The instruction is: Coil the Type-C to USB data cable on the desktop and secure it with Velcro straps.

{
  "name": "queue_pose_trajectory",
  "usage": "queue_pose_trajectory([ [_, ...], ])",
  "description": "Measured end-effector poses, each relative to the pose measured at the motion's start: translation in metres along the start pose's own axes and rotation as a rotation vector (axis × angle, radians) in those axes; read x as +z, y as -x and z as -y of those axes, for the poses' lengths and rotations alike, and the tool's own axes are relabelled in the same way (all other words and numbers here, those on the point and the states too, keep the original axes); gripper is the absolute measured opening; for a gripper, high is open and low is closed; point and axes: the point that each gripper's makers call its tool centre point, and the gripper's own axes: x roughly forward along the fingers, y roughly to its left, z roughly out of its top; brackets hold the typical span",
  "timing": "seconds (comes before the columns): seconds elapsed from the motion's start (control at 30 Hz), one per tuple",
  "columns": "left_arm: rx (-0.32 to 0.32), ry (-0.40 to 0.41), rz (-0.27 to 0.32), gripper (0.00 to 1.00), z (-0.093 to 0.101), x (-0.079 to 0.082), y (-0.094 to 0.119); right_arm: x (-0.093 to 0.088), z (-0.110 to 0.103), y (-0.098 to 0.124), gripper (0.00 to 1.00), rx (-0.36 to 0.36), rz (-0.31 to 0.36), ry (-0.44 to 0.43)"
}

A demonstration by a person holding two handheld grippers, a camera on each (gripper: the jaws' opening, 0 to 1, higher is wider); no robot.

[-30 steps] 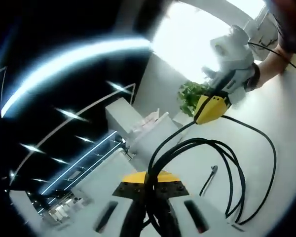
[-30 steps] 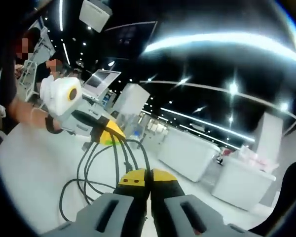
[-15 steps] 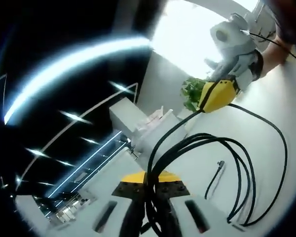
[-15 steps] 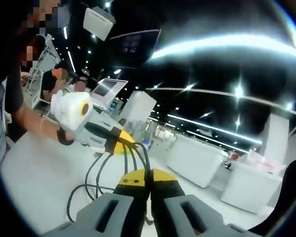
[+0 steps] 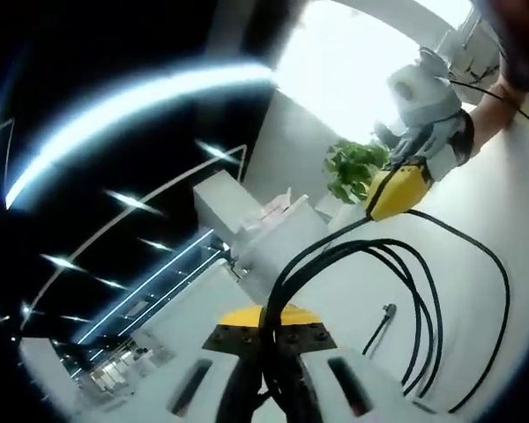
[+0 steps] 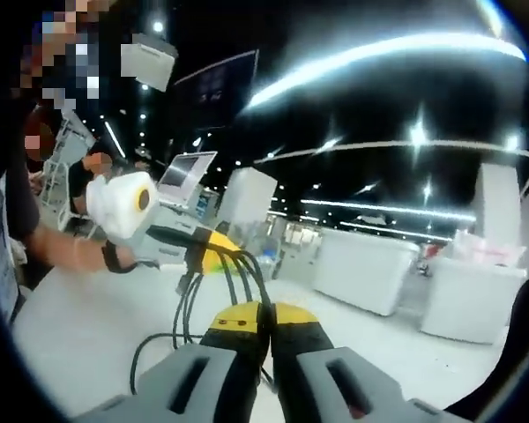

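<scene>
The black data cable [image 5: 420,295] lies in several loose loops on the white desktop [image 5: 502,211]. My left gripper [image 5: 266,328] is shut on a bundle of those strands at its yellow tips. The right gripper [image 5: 395,189] enters from the upper right, shut on one strand leading out of the coil. A loose plug end [image 5: 387,310] rests on the desk inside the loops. In the right gripper view, my right gripper [image 6: 266,315] is shut on the cable [image 6: 183,308], which runs over to the left gripper [image 6: 210,251], a short way ahead.
A green plant [image 5: 353,167] and white boxes [image 5: 247,220] stand past the desk's far edge. White counters [image 6: 361,264] and a monitor [image 6: 183,172] sit in the background. A person's forearm [image 6: 62,251] holds the left gripper; other people stand behind it.
Both views have shifted with the hands. The two grippers keep their hold on the cable, and the loops between them have drawn a little narrower.
</scene>
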Motion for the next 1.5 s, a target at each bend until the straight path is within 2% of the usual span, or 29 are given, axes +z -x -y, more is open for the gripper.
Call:
queue_pose_trajectory([
  [0.17,0.002,0.007,0.0,0.04,0.0,0.001,0.0,0.011,0.022,0.006,0.04,-0.056,0.061,-0.119],
  [0.3,-0.002,0.031,0.008,0.04,0.0,0.003,0.001,0.0,0.038,0.007,0.06,-0.106,0.039,-0.102],
  [0.5,-0.007,0.054,0.03,0.04,-0.001,0.011,0.003,-0.032,0.05,0.004,0.1,-0.137,-0.033,-0.126],
  [0.6,-0.01,0.062,0.045,0.04,-0.001,0.017,0.004,-0.059,0.041,0.0,0.13,-0.099,-0.107,-0.13],
  [0.77,-0.009,0.063,0.079,0.05,-0.001,0.03,0.008,-0.1,0.026,-0.005,0.17,-0.048,-0.21,-0.227],
  [0.87,-0.006,0.06,0.099,0.05,-0.001,0.038,0.011,-0.115,0.019,-0.007,0.19,-0.02,-0.246,-0.212],
  [0.93,-0.006,0.059,0.11,0.05,-0.001,0.042,0.011,-0.12,0.013,-0.009,0.21,0.013,-0.277,-0.152],
  [1.0,-0.009,0.062,0.124,0.05,0.0,0.046,0.012,-0.114,0.003,-0.014,0.22,0.055,-0.263,-0.053],
  [1.07,-0.014,0.068,0.137,0.05,0.001,0.048,0.011,-0.112,-0.005,-0.015,0.21,0.08,-0.258,0.002],
  [1.23,-0.039,0.088,0.177,0.05,0.006,0.055,0.008,-0.121,-0.018,-0.019,0.2,0.109,-0.299,0.032],
  [1.4,-0.051,0.08,0.217,0.05,0.013,0.067,0.009,-0.131,-0.015,-0.02,0.19,0.093,-0.34,0.016],
  [1.5,-0.055,0.077,0.236,0.05,0.015,0.074,0.01,-0.138,-0.012,-0.019,0.15,0.076,-0.376,0.013],
])
